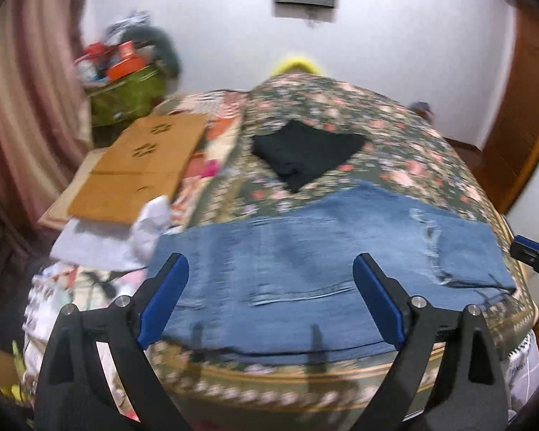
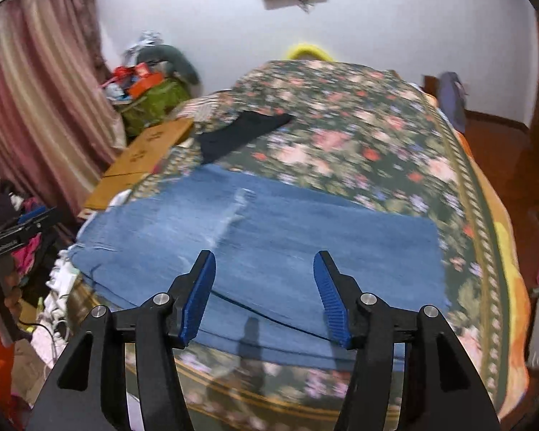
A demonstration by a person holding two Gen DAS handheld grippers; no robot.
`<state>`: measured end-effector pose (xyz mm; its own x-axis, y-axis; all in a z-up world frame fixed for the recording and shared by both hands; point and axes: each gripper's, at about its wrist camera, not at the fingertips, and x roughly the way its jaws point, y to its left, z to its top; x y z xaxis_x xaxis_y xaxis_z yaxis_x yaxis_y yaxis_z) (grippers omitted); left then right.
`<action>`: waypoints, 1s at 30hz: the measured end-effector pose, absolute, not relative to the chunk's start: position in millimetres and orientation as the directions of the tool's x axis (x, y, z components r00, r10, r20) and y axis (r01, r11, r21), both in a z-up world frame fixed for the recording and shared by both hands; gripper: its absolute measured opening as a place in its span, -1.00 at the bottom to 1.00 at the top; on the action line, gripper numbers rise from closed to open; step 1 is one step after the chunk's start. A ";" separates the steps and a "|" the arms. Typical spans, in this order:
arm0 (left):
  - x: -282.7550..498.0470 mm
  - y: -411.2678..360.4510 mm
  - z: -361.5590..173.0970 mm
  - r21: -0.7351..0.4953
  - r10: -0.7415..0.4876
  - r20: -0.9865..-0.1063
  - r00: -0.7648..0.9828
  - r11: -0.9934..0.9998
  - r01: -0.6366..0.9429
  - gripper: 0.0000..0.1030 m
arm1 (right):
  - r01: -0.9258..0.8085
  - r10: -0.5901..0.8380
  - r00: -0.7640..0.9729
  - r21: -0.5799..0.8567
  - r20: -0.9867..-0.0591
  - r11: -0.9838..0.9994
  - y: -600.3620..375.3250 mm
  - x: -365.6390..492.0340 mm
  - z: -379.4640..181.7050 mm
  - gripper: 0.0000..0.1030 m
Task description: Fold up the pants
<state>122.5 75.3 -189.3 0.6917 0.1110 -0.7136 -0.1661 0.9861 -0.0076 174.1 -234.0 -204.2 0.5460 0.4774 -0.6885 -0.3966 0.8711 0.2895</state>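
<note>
Blue ripped jeans (image 1: 323,251) lie flat in a folded rectangle across the near end of a flower-patterned bed (image 1: 395,136). They also show in the right wrist view (image 2: 287,237). My left gripper (image 1: 271,269) is open and empty, hovering above the jeans' near left part. My right gripper (image 2: 264,269) is open and empty above the jeans' near right part. The right gripper's tip shows at the right edge of the left wrist view (image 1: 531,251); the left gripper shows at the left edge of the right wrist view (image 2: 21,230).
A folded black garment (image 1: 305,151) lies on the bed beyond the jeans, also in the right wrist view (image 2: 237,136). Flat cardboard (image 1: 133,168) and loose clothes (image 1: 100,244) lie left of the bed. A green bag (image 1: 125,93) stands by the pink curtain (image 1: 25,107).
</note>
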 end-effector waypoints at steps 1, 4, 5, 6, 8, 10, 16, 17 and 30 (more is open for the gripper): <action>117.9 88.4 -192.4 -0.023 0.114 -0.722 0.682 0.982 -0.189 0.82 | -0.410 0.487 0.541 0.291 -0.685 0.864 -226.5 174.1 -203.0 0.03; 105.3 119.2 -209.4 -0.092 0.086 -0.760 0.644 0.967 -0.238 0.82 | -0.456 0.513 0.520 0.286 -0.683 0.843 -199.3 174.7 -202.3 0.03; 102.3 126.7 -215.7 -0.112 0.075 -0.771 0.633 0.962 -0.251 0.82 | -0.471 0.518 0.513 0.280 -0.685 0.836 -191.2 174.4 -202.7 0.04; 98.0 134.7 -223.9 -0.135 0.061 -0.783 0.619 0.955 -0.265 0.82 | -0.485 0.519 0.505 0.271 -0.689 0.831 -181.5 174.4 -204.0 0.04; 91.3 146.9 -242.3 -0.177 0.025 -0.809 0.587 0.943 -0.283 0.82 | -0.504 0.511 0.497 0.247 -0.701 0.828 -165.8 173.7 -207.4 0.04; 88.5 150.8 -258.0 -0.206 -0.009 -0.827 0.562 0.935 -0.289 0.82 | -0.521 0.506 0.483 0.230 -0.714 0.822 -150.0 175.2 -213.2 0.04; 82.7 157.8 -301.0 -0.379 -0.194 -0.831 0.521 0.884 -0.275 0.82 | -0.528 0.470 0.431 0.207 -0.771 0.824 -116.0 183.7 -240.1 0.04; 83.3 159.7 -306.9 -0.420 -0.237 -0.822 0.518 0.867 -0.269 0.82 | -0.526 0.460 0.425 0.201 -0.780 0.827 -112.5 184.5 -243.8 0.04; 104.8 172.3 -323.9 -0.618 -0.408 -0.711 0.572 0.750 -0.234 0.99 | -0.534 0.429 0.406 0.172 -0.807 0.828 -99.5 184.0 -263.1 0.08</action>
